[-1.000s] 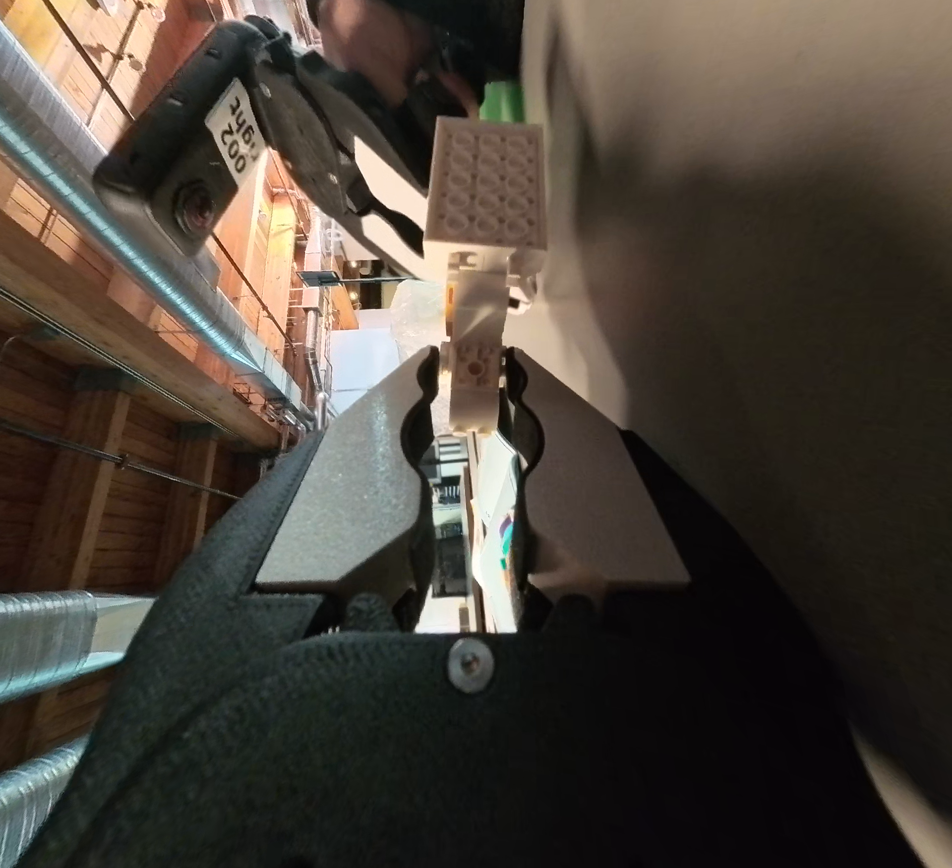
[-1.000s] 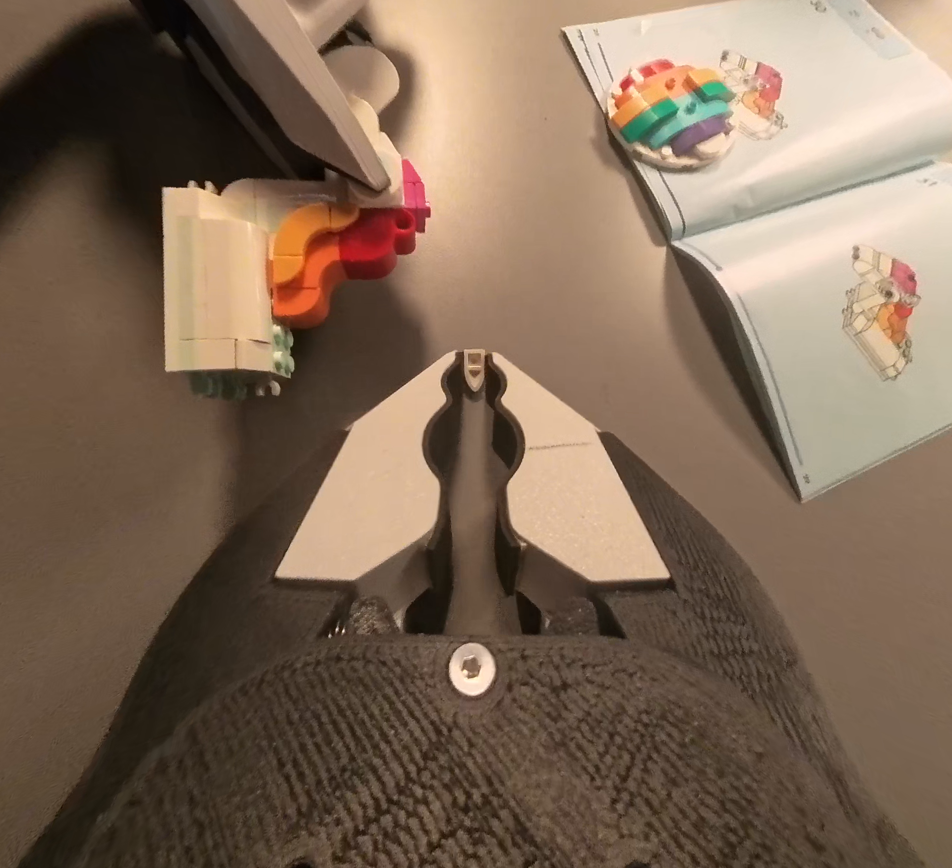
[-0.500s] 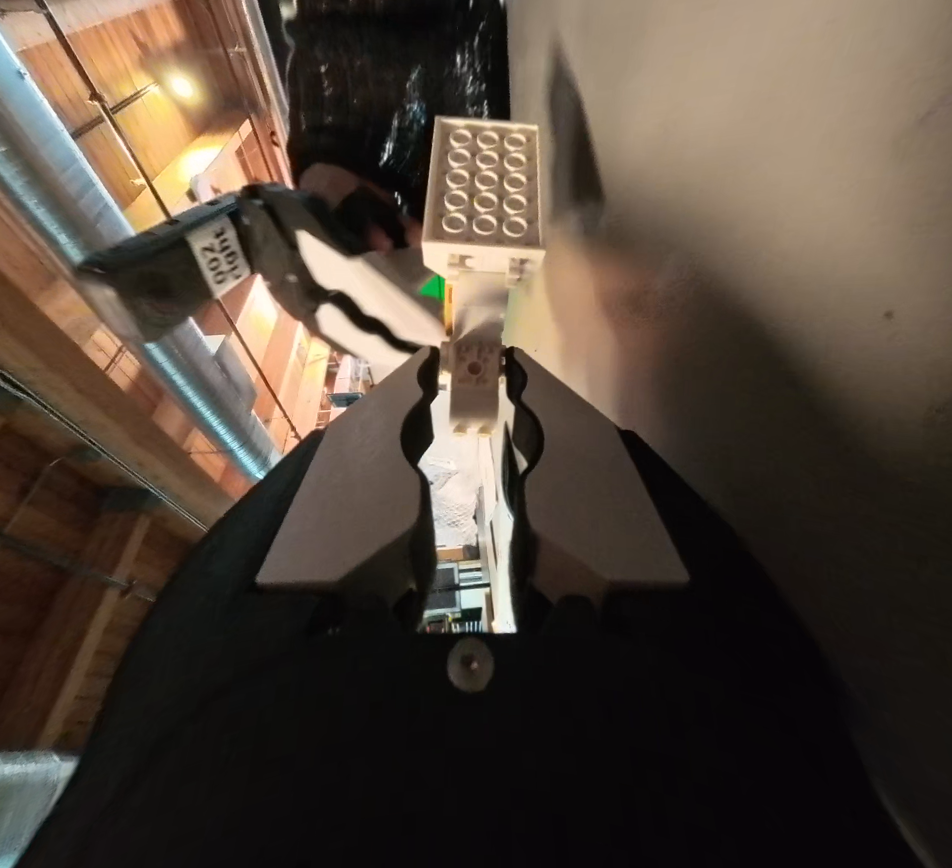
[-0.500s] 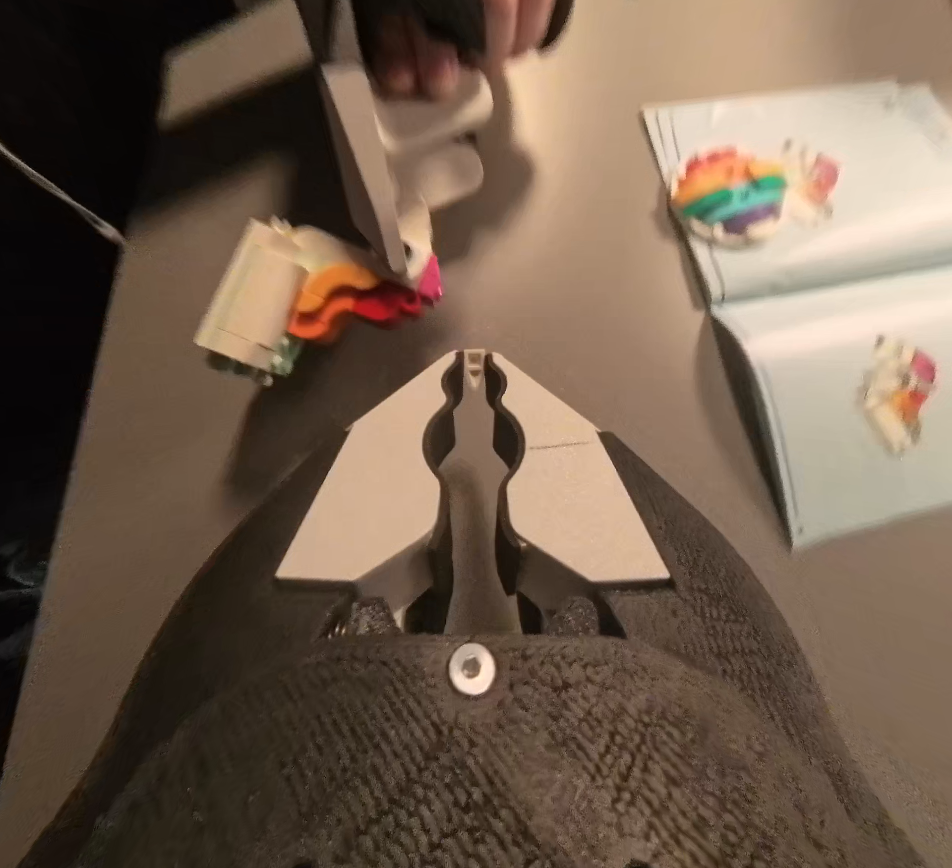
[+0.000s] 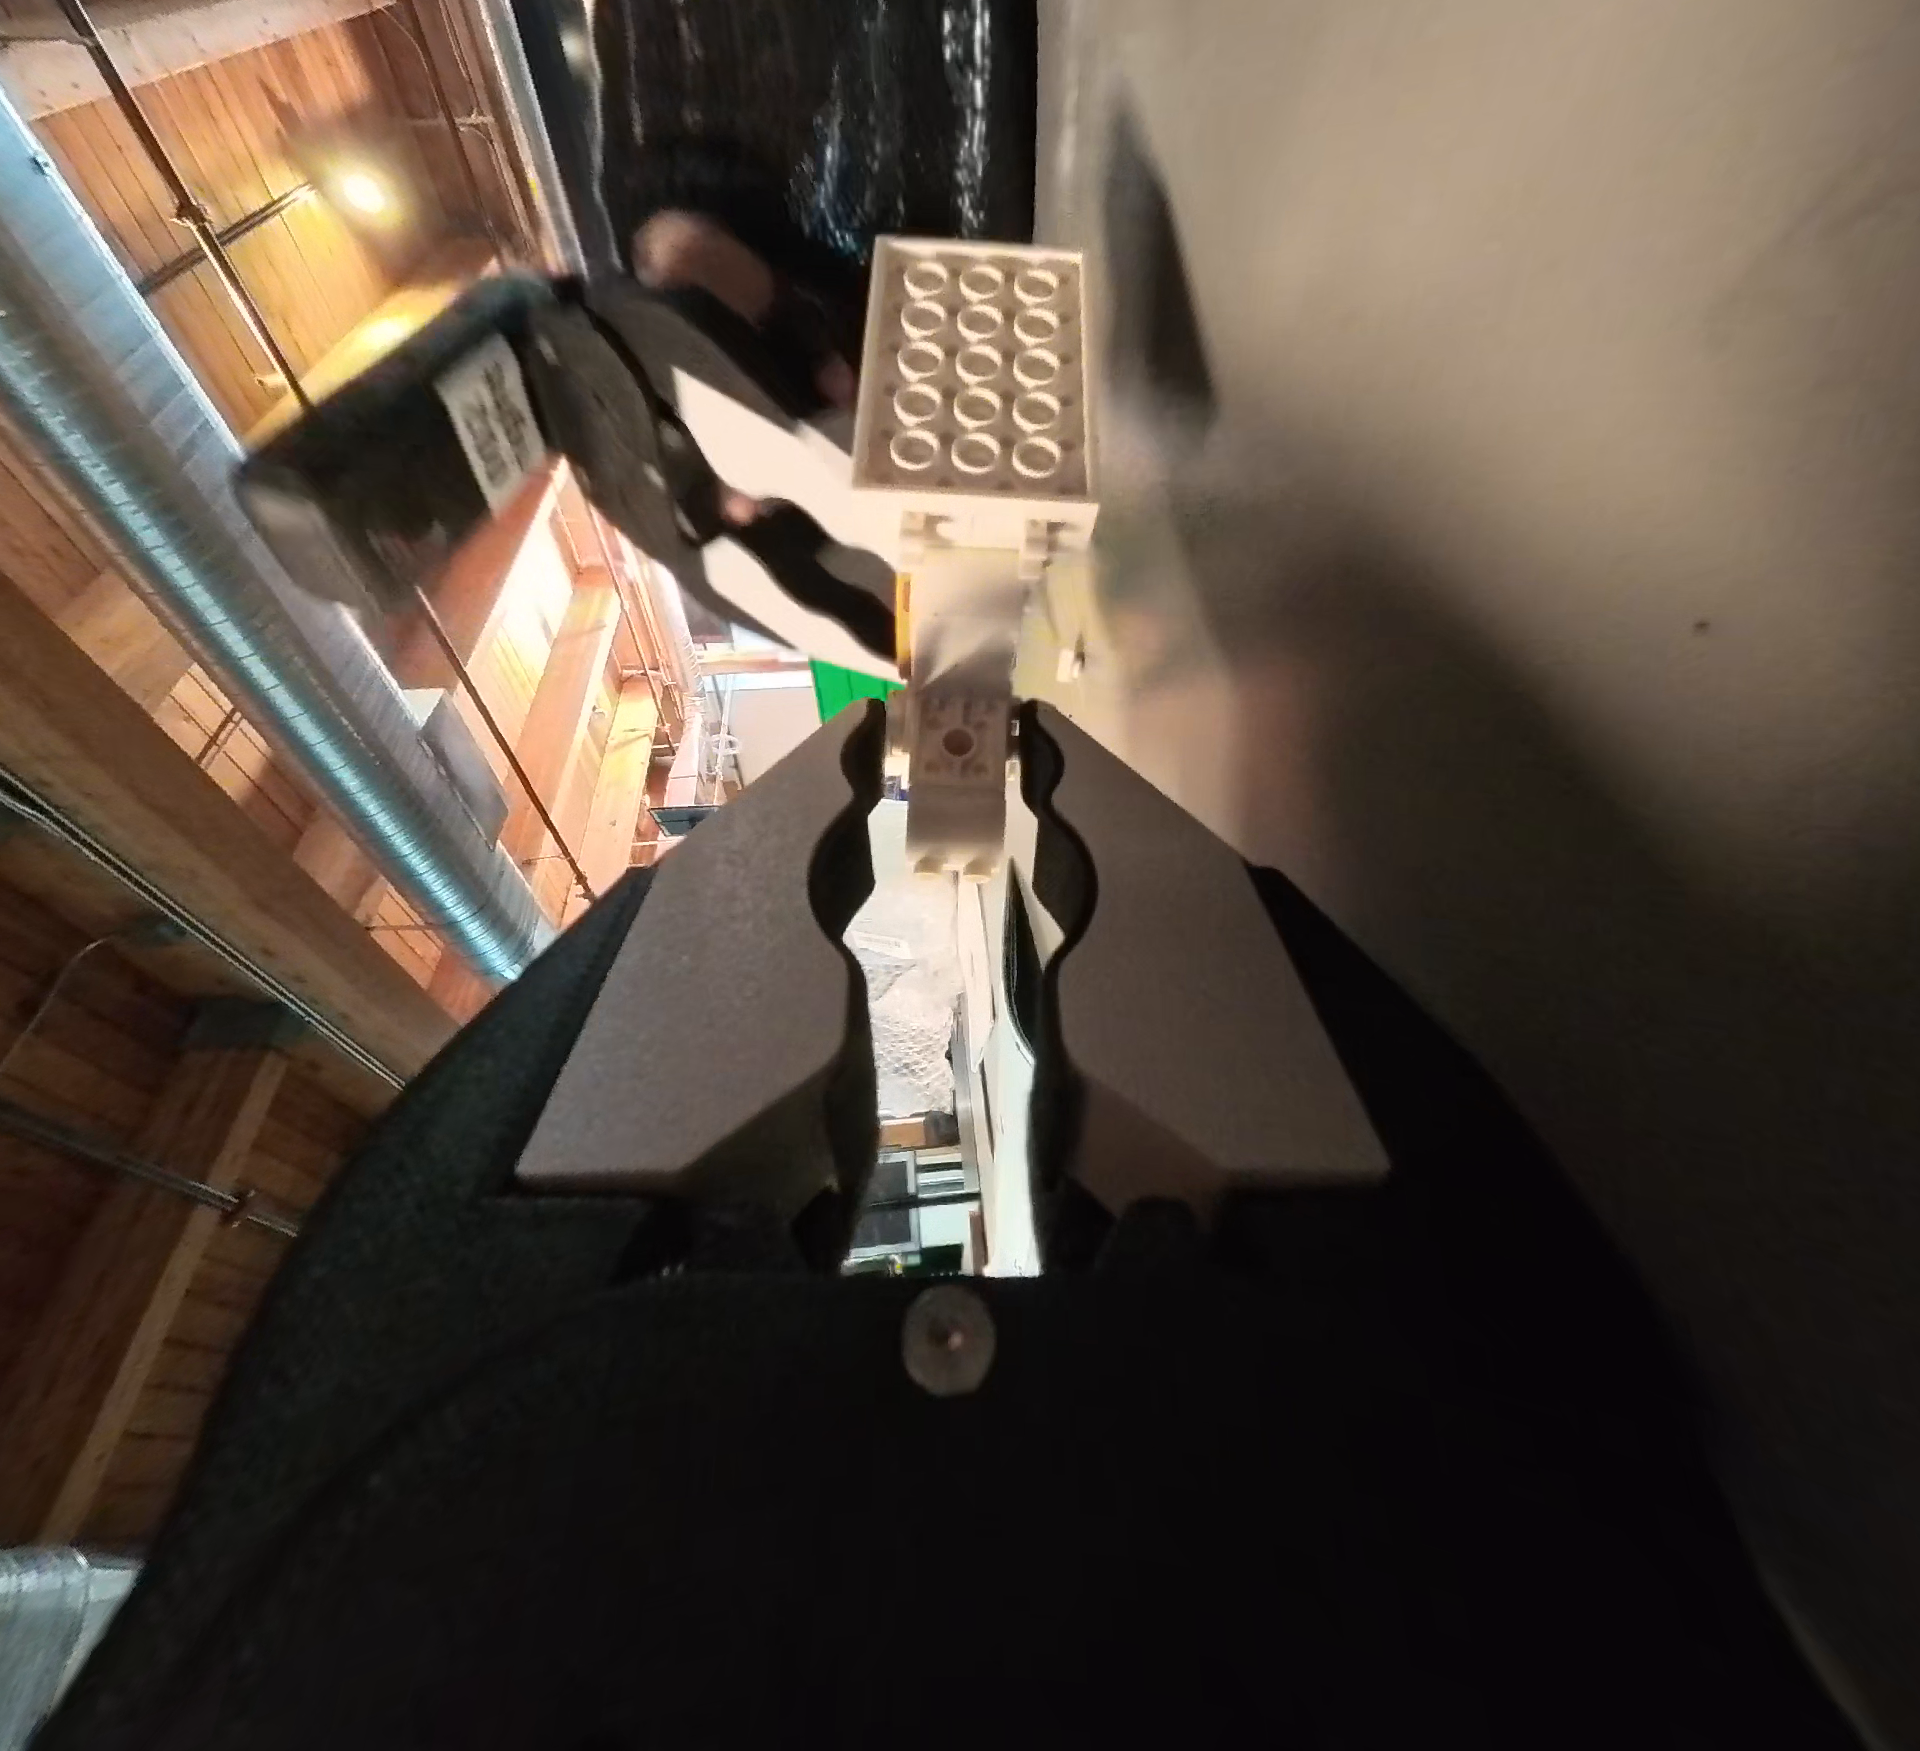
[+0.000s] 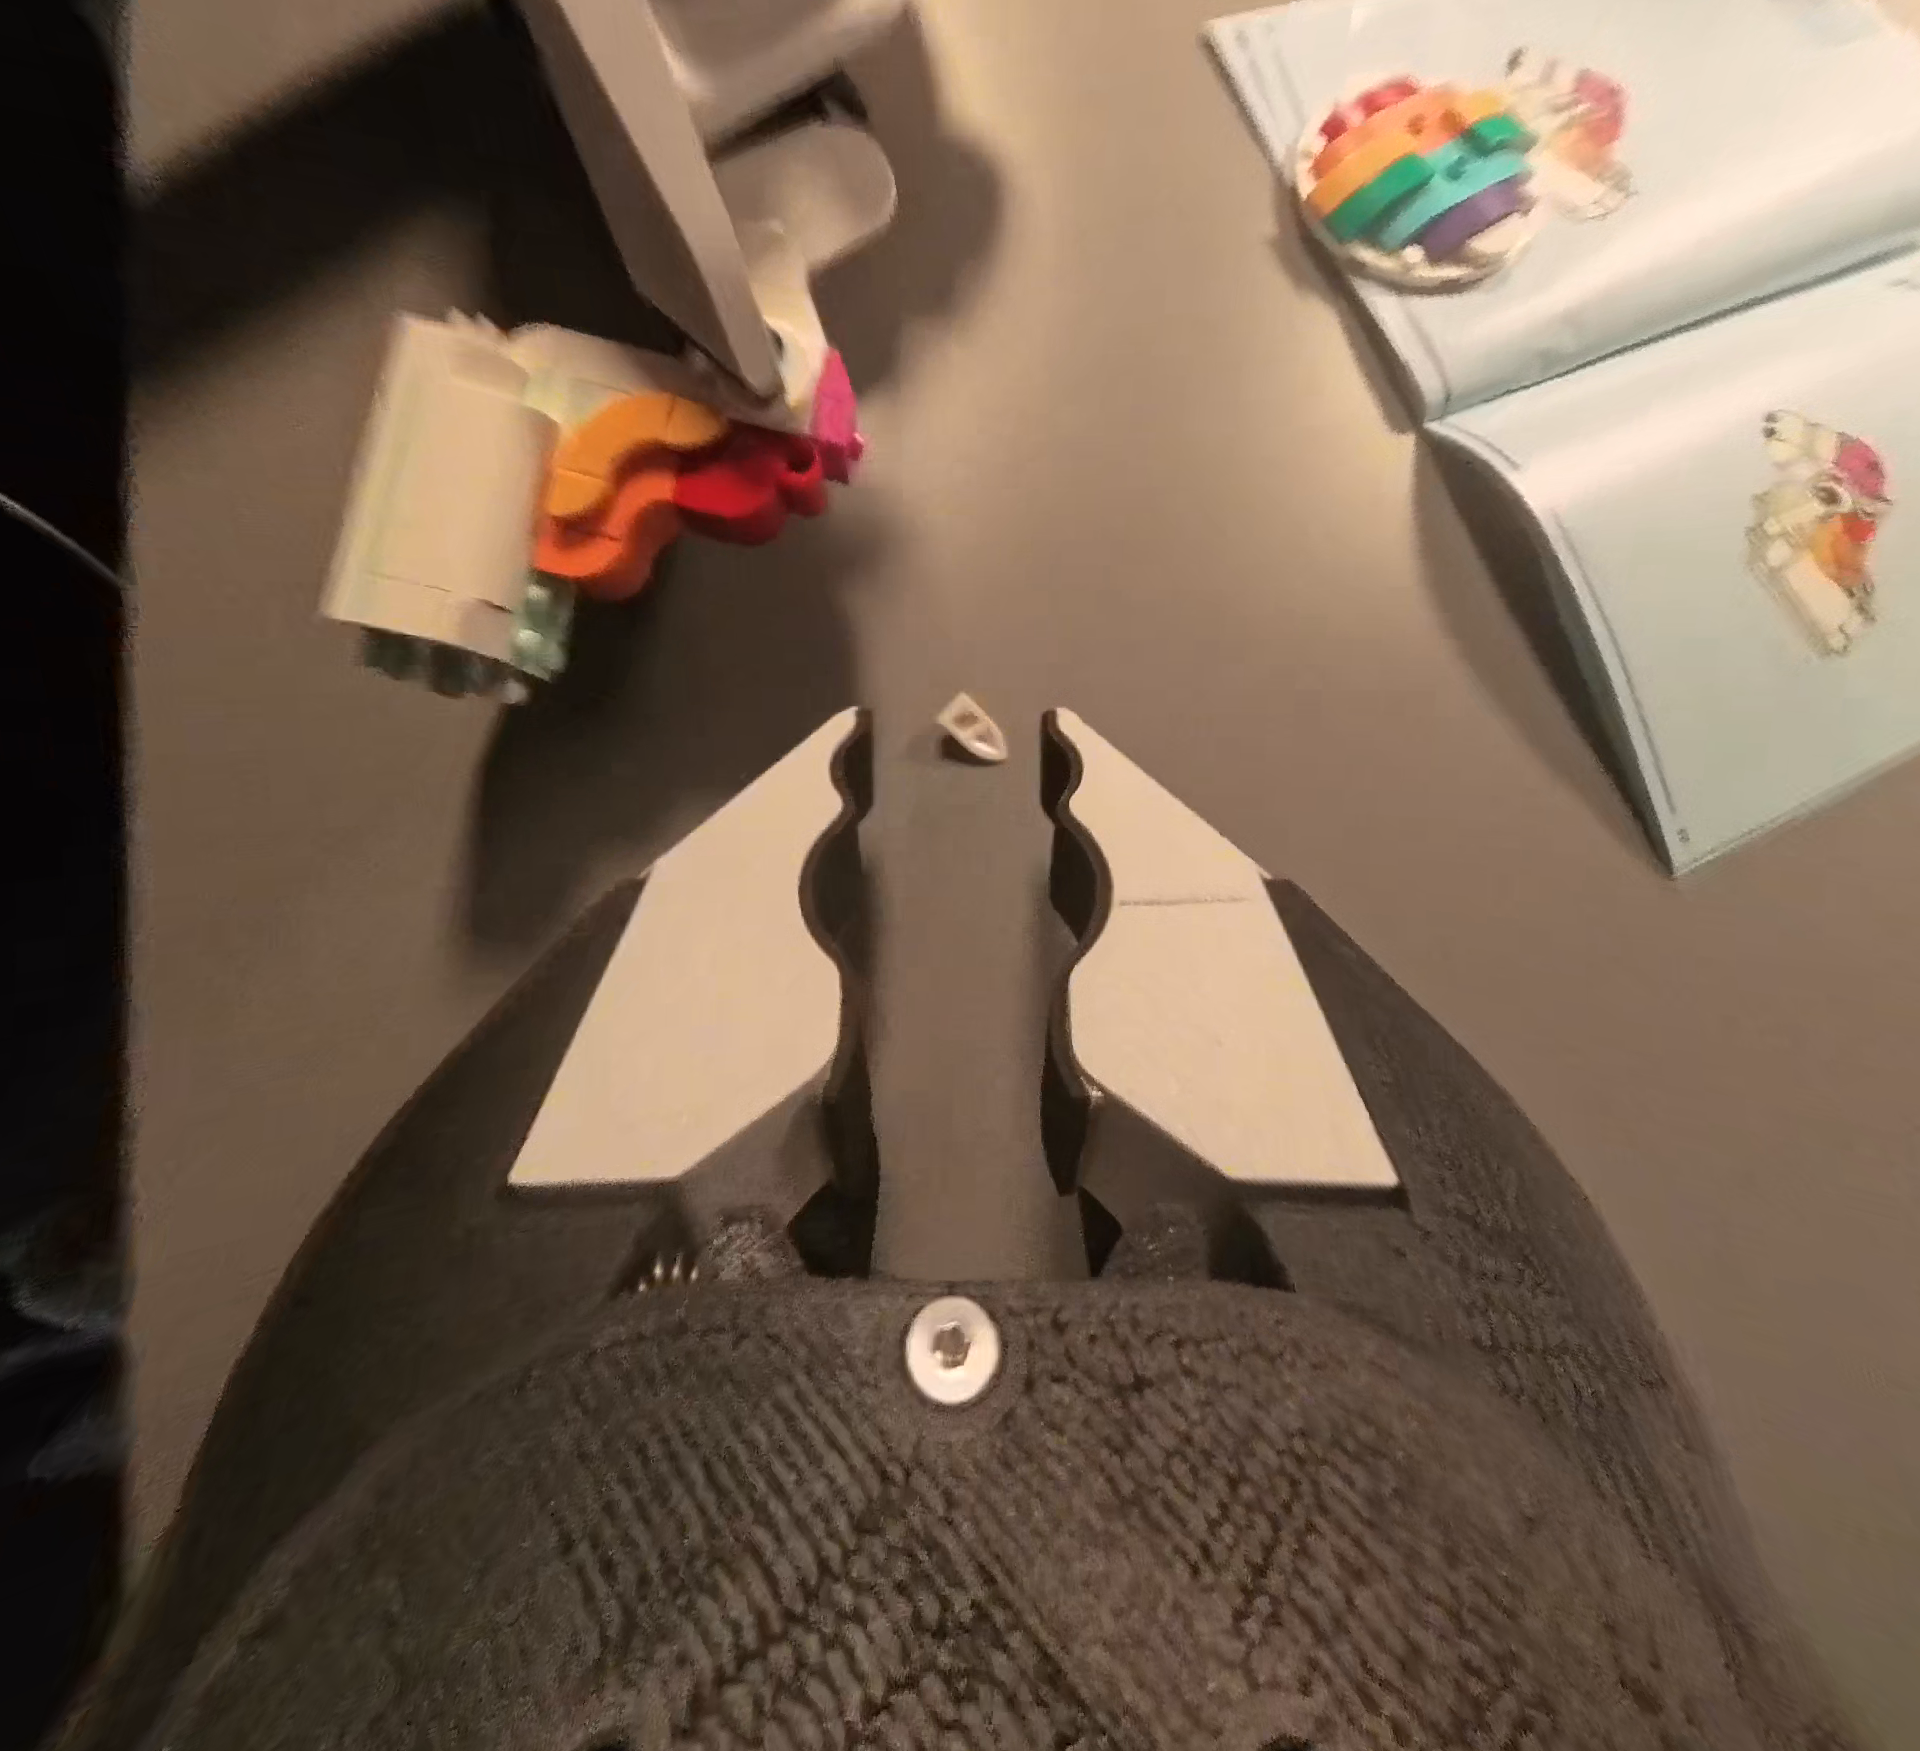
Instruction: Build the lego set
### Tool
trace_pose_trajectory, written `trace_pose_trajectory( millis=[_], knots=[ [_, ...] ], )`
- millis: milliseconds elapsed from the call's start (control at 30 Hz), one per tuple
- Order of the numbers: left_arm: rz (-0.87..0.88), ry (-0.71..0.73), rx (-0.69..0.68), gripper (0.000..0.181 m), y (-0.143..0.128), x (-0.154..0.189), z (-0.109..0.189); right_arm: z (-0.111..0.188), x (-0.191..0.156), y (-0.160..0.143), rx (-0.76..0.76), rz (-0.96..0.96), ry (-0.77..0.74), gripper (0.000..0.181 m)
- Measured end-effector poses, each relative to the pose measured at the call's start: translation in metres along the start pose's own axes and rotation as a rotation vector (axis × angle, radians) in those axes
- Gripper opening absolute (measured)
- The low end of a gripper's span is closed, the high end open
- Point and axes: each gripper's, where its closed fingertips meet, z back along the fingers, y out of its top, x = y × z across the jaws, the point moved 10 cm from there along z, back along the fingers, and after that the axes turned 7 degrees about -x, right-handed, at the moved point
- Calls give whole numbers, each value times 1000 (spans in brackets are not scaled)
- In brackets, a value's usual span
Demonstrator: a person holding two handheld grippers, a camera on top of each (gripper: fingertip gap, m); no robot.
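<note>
Jaws of the right gripper [image 6: 951, 730] gape around a loose white piece [image 6: 974, 727]; re-pinch it squarely while the left gripper [image 5: 951, 745] steadies the model [image 6: 582, 496] it clamps.

Lego build [image 6: 582, 496]: white, orange, red, magenta. Booklet [image 6: 1683, 267]: pale blue. Table [image 6: 1091, 413]: grey-brown.

- White sticker [image 5: 488, 413] on the far claw's black body: there's print on it, too blurred to read.
- Open instruction booklet [image 6: 1704, 413] on the bench: pictures only, no legible text.
</note>
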Motion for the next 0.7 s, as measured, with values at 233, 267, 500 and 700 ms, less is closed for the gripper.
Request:
trace_pose_trajectory(
  millis=[233,267,500,700],
  knots=[
    [38,24,-10,25,-2,-4,-1,19,-69,-1,368,-213,139,57],
    [50,29,-11,25,-2,-5,0,14,-76,0,354,-220,87,57],
    [92,44,-18,24,-4,-10,2,-2,-101,14,397,-205,-167,25],
    [113,71,-81,25,-9,-11,0,-9,-106,25,414,-253,-304,24]
  ],
)
